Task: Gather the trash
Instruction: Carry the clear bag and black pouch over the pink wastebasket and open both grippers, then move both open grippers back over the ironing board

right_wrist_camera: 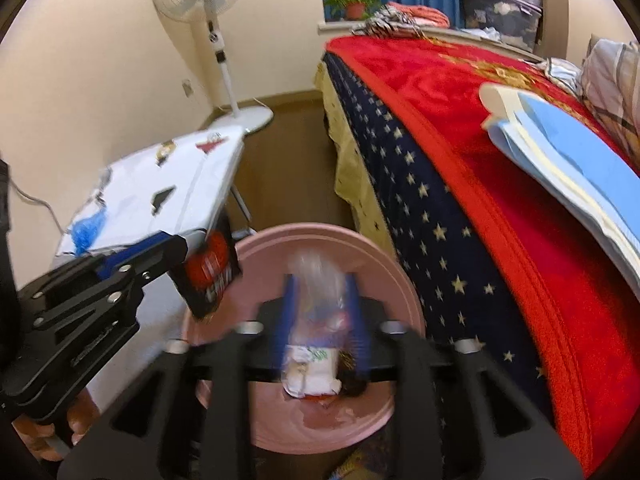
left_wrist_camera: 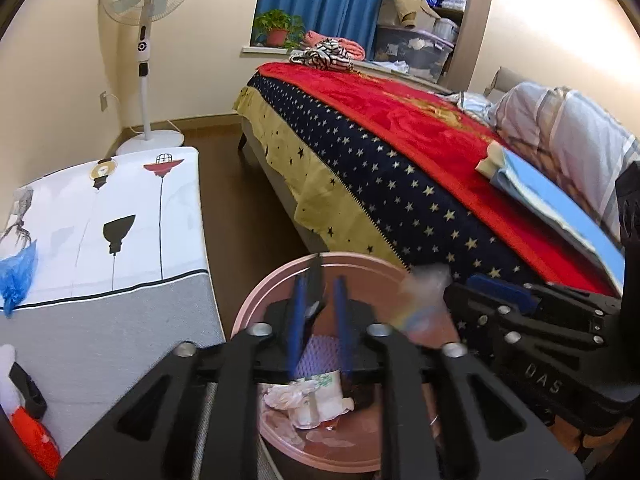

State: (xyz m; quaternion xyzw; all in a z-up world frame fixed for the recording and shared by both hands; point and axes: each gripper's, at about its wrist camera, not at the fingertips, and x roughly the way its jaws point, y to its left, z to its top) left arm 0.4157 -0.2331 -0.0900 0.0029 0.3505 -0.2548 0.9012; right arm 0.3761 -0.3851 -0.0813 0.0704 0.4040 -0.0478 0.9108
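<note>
Both claws hang over a pink bin (left_wrist_camera: 256,300) beside the bed (left_wrist_camera: 400,128), with crumpled trash (left_wrist_camera: 316,396) already inside. The left claw (left_wrist_camera: 319,320) stands part open, a dark wrapper (left_wrist_camera: 314,292) by its left finger; only the right wrist view shows that wrapper (right_wrist_camera: 210,272) as red and black, at nine o'clock. The right claw (right_wrist_camera: 320,320) is part open around a blurred clear packet (right_wrist_camera: 320,280); whether its pads press I cannot tell.
</note>
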